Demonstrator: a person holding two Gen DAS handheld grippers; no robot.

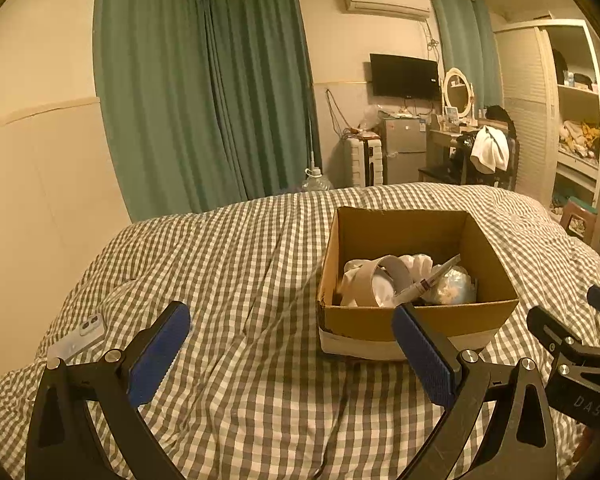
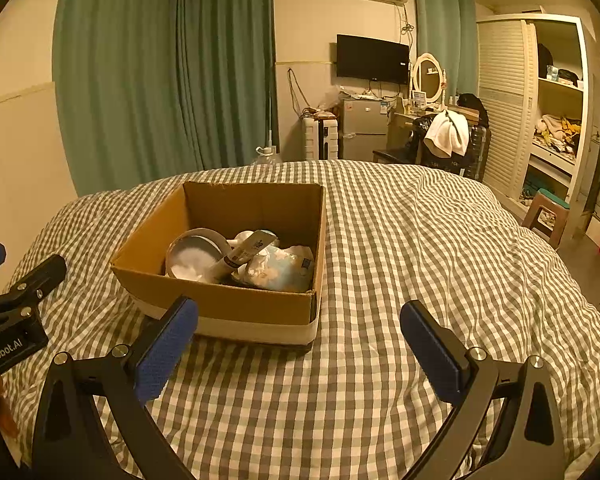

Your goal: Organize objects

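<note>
**Phone left on the quilt, box nearly packed**

Both tools sit low over the quilt (image 1: 260,360), side by side. Left gripper (image 1: 292,356): jaws spread wide, nothing between the blue pads. Right gripper (image 2: 300,356): the same, wide apart and empty.

Box (image 2: 236,304) stands on the quilt ahead, between the two tools, open at the top and upright. The phone (image 1: 78,338) lies flat on the quilt, camera side up, well to the left of the box and just beyond my left tool's outer finger. I see it in the left view only.

Judgement: the step in hand is fetching the phone with the left tool. It is thin and lies on soft bedding, so I would come down with the pads straddling its short width, press a little into the quilt to get under the edges, then close slowly. A slick case could slip out; keep it level on the way to the box, and set it down on top of the soft items.

Count:
- box: 1
- phone: 1
- tape roll (image 2: 196,252): 1, in the box
- tube (image 2: 246,254): 1, leaning across the roll
- plastic packet (image 2: 280,268): 1
- white crumpled items (image 1: 418,264) behind: number unclear
- loose things on the quilt to the right of the box: none that I can see
</note>
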